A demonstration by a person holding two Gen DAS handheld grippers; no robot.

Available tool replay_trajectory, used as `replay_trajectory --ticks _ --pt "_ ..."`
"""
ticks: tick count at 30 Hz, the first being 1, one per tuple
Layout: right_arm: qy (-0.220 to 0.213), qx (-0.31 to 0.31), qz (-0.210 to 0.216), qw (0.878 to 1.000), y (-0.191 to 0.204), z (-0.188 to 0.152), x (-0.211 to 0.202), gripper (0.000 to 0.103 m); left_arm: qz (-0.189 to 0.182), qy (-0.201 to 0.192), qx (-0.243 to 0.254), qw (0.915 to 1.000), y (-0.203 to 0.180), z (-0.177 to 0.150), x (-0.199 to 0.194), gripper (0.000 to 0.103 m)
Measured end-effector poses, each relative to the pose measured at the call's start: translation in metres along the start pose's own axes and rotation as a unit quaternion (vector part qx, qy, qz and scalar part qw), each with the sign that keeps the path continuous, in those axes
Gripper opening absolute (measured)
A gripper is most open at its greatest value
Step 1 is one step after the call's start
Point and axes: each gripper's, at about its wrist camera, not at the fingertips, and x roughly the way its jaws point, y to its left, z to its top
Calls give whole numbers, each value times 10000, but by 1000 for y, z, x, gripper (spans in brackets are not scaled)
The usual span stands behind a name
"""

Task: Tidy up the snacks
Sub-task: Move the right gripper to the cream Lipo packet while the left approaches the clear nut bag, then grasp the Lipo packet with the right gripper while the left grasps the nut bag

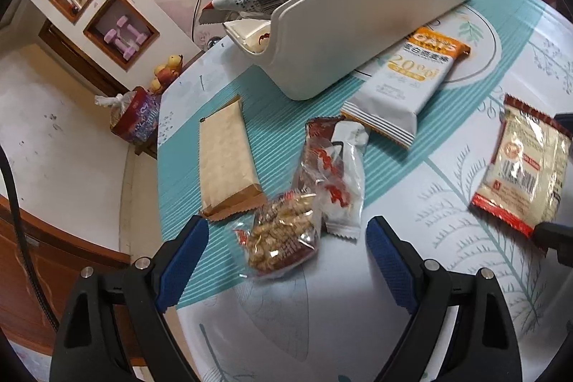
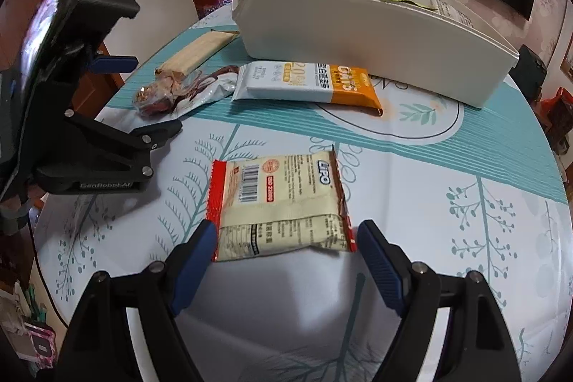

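Snacks lie loose on the round table [image 2: 447, 188], on a teal-and-white leaf-print cloth, in front of a cream plastic bin [image 2: 358, 34] that already holds several packets.

The cream packet with red end seals [image 2: 283, 203] lies flat near the table's near edge, barcode face up. Its long axis runs roughly across the right wrist view. The right gripper [image 2: 286, 240] stands wide open, its blue pads flanking the packet's near end; the left pad looks just at the red seal, contact uncertain. Nothing is gripped.

The clear nut packet [image 1: 283, 235] lies toward the table's left edge, partly overlapping a white-and-clear wrapper [image 1: 340, 181] behind it. The left gripper [image 1: 286, 238] is wide open, pads either side of the nut packet and apart from it, holding nothing.

A tan bar [image 1: 227, 160] lies just left of these, long axis running toward the bin. An orange-and-white oats bar [image 1: 408, 85] lies close against the bin's front wall, angled.
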Motion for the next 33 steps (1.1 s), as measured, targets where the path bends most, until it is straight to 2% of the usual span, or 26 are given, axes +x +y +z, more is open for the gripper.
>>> replay_trajectory --ticks 8,14,22,27,33 --pt "-126 -38 -7 9999 2 0 2 80 -371 34 -430 9984 12 3 10 88" --pt "-195 -84 -13 9998 3 2 4 72 -737 56 -767 9943 14 2 11 67" --pt "-211 -62 -12 9998 2 1 3 67 -600 47 -1037 9928 20 1 12 44" --pt "-220 -49 -10 9997 2 -1 1 65 -749 69 -1341 9881 27 -5 9 44" --pt "-241 -11 23 9997 0 -2 -2 58 -825 131 -1637 9830 27 -12 2 44"
